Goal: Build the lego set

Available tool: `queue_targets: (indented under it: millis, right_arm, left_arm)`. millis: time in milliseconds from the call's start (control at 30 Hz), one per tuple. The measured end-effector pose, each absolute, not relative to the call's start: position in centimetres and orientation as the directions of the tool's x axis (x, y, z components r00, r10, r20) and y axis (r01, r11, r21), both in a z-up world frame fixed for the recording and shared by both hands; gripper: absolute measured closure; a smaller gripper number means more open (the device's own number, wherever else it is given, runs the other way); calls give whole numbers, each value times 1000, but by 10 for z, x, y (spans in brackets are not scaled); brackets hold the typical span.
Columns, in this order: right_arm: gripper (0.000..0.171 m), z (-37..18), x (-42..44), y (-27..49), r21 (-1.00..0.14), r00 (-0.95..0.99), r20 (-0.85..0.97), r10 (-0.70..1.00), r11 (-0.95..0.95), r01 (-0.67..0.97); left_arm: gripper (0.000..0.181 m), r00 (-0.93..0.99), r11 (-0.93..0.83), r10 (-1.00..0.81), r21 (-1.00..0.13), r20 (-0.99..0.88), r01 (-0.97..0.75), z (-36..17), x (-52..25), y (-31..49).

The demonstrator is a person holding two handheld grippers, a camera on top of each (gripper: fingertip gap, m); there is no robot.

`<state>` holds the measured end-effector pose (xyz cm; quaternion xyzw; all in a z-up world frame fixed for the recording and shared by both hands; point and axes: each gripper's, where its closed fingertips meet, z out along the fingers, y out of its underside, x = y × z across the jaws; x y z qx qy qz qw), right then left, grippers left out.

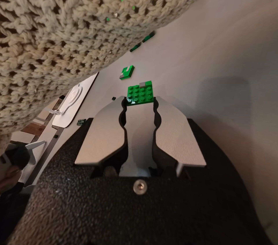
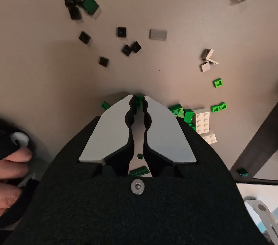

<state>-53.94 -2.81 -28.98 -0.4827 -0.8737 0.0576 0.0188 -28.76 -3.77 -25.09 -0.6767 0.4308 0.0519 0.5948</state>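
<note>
In the left wrist view my left gripper [image 1: 139, 98] is shut on the near edge of a green studded plate [image 1: 139, 91], one fingertip on each side. The plate carries a grey tile [image 1: 142, 84] and a green tile at its far corner. A small green and grey assembly [image 1: 127, 73] lies on the table beyond it. In the right wrist view my right gripper [image 2: 138, 96] is shut on a small dark green piece [image 2: 138, 101] just above the table.
A knitted sleeve [image 1: 60, 27] covers the upper left of the left view, with a white sheet [image 1: 75, 102] below it. Several black tiles [image 2: 78, 1], a grey tile [image 2: 158, 34], green bricks [image 2: 179, 109] and white bricks [image 2: 202, 120] lie loose. A dark table edge [image 2: 248, 140] runs at right. My right fingertips sit around 25 cm from my left ones.
</note>
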Motion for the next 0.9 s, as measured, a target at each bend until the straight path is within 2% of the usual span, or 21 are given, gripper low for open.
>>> queue_targets:
  millis: [700, 833, 900]
  right_arm:
    - [164, -284, -540, -21, -178, -544, 17, 839, 538, 824]
    - [164, -276, -542, -23, -217, -558, 24, 830, 549, 807]
    - [164, -267, -542, -27, -274, -573, 23, 819, 557, 784]
  left_arm:
    - [147, 617, 78, -524, -755, -587, -651, -252, -286, -38]
    - [147, 612, 79, -526, -750, -590, -656, -252, -285, -39]
    - [147, 613, 79, -525, -751, -591, -656, -252, -285, -39]
